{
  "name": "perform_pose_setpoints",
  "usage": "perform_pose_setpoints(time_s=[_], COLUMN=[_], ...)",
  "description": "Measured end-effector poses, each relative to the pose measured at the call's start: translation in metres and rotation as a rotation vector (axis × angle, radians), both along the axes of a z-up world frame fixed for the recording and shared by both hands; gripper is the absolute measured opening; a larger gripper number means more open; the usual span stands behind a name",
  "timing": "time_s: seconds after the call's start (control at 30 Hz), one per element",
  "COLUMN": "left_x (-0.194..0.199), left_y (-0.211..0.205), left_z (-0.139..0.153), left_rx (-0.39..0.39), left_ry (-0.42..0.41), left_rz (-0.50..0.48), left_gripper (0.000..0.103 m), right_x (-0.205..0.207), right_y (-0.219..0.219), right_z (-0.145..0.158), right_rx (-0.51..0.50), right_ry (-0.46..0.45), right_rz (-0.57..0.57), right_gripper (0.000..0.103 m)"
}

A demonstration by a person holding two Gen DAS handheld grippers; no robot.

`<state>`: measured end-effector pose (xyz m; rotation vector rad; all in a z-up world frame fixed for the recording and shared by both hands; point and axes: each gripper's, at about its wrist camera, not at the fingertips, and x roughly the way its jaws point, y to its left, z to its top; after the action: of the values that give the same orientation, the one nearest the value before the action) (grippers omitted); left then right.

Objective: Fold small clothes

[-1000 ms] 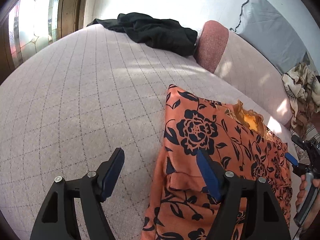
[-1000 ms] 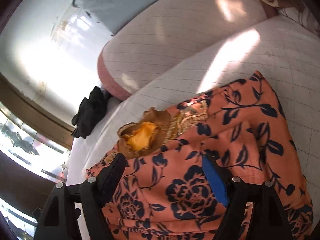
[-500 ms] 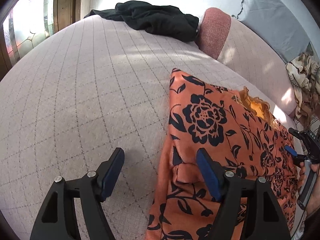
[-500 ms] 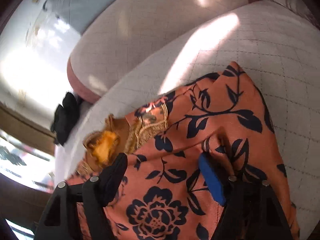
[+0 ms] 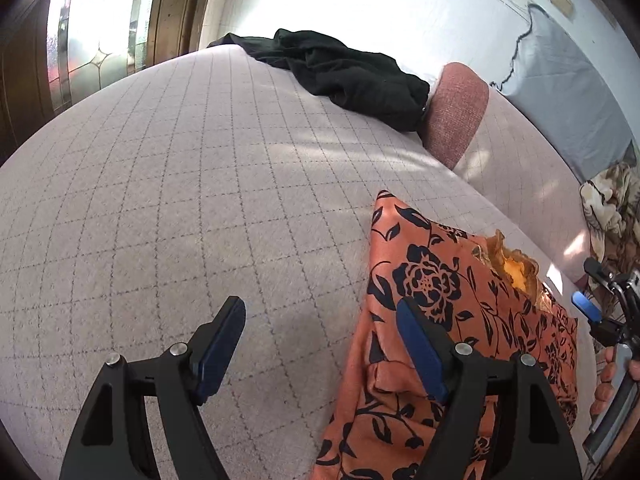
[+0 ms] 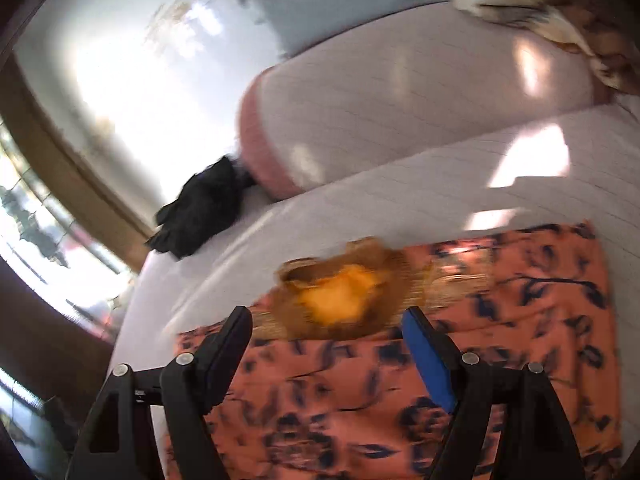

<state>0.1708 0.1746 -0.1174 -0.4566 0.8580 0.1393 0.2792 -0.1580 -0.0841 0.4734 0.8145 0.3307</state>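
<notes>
Left wrist view takes in the broad pale quilted sofa seat (image 5: 168, 200), its pink-ended bolster cushion (image 5: 456, 112) and a crumpled black garment (image 5: 352, 76) far back. Nearer lies the orange cloth with black flowers (image 5: 432, 280), folded flat, a yellow lace-edged piece (image 6: 340, 296) on its far edge. Over the seat's bare part hangs the left gripper (image 5: 320, 344), jaws opening, one finger above the cloth's edge, gripping nothing. Tilted down, the right gripper (image 6: 326, 344) gapes wide and empty above the cloth.
</notes>
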Motion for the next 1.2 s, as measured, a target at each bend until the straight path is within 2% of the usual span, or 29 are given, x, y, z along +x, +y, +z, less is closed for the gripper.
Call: perform_pose_setpoints(time_s=[0.1, 0.2, 0.27, 0.3, 0.33, 0.37, 0.4, 0.47, 0.57, 0.6, 0.63, 0.77, 0.87, 0.97, 1.07, 1.1, 1.13, 1.17, 1.2], left_x=[-0.005, -0.010, -0.009, -0.009, -0.009, -0.008, -0.008, -0.006, -0.004, -0.003, -0.002, -0.002, -0.005, -0.007, -0.008, -0.007, -0.005, -0.004, -0.002], left_y=[0.016, 0.029, 0.034, 0.035, 0.036, 0.036, 0.036, 0.033, 0.024, 0.022, 0.022, 0.022, 0.016, 0.011, 0.009, 0.007, 0.005, 0.003, 0.000], left_z=[-0.003, -0.001, -0.002, -0.003, -0.004, -0.005, -0.004, -0.003, -0.001, -0.001, -0.003, -0.002, 0.002, 0.003, 0.001, 0.001, 0.000, 0.000, -0.001], left_rx=[-0.044, -0.066, -0.079, -0.085, -0.093, -0.101, -0.106, -0.110, -0.082, -0.079, -0.086, -0.115, -0.094, -0.081, -0.071, -0.067, -0.062, -0.055, -0.050], left_ry=[0.007, -0.001, 0.003, 0.008, 0.013, 0.019, 0.020, 0.009, 0.002, 0.008, 0.014, 0.012, -0.004, -0.011, -0.013, -0.013, -0.011, -0.010, -0.009], left_rz=[0.072, 0.133, 0.143, 0.143, 0.142, 0.140, 0.141, 0.136, 0.094, 0.083, 0.077, 0.076, 0.050, 0.039, 0.028, 0.021, 0.013, 0.005, -0.004], left_gripper=[0.078, 0.078, 0.078, 0.078, 0.078, 0.078, 0.078, 0.078, 0.078, 0.078, 0.078, 0.078, 0.078, 0.078, 0.078, 0.078, 0.078, 0.078, 0.078], right_x=[0.007, 0.017, 0.030, 0.040, 0.048, 0.049, 0.047, 0.045, 0.046, 0.051, 0.051, 0.023, -0.006, -0.025, -0.043, -0.048, -0.055, -0.059, -0.060], right_y=[0.083, 0.146, 0.165, 0.162, 0.152, 0.141, 0.135, 0.142, 0.147, 0.144, 0.139, 0.123, 0.087, 0.018, -0.064, -0.092, -0.116, -0.129, -0.134], right_z=[0.000, -0.021, -0.052, -0.071, -0.091, -0.098, -0.094, -0.079, -0.074, -0.087, -0.093, -0.053, -0.039, -0.053, -0.080, -0.090, -0.098, -0.098, -0.089], right_rx=[0.149, 0.234, 0.241, 0.236, 0.240, 0.310, 0.352, 0.356, 0.293, 0.252, 0.278, 0.261, 0.266, 0.239, 0.215, 0.270, 0.385, 0.431, 0.416], right_ry=[0.031, 0.095, 0.162, 0.218, 0.275, 0.280, 0.266, 0.231, 0.192, 0.243, 0.260, 0.163, 0.124, 0.167, 0.209, 0.219, 0.213, 0.213, 0.198], right_rz=[0.257, 0.398, 0.381, 0.330, 0.243, 0.182, 0.159, 0.218, 0.237, 0.198, 0.177, 0.257, 0.246, 0.112, -0.075, -0.132, -0.155, -0.173, -0.169], right_gripper=[0.080, 0.080, 0.080, 0.080, 0.077, 0.069, 0.071, 0.079, 0.082, 0.078, 0.075, 0.077, 0.077, 0.077, 0.077, 0.071, 0.068, 0.068, 0.072])
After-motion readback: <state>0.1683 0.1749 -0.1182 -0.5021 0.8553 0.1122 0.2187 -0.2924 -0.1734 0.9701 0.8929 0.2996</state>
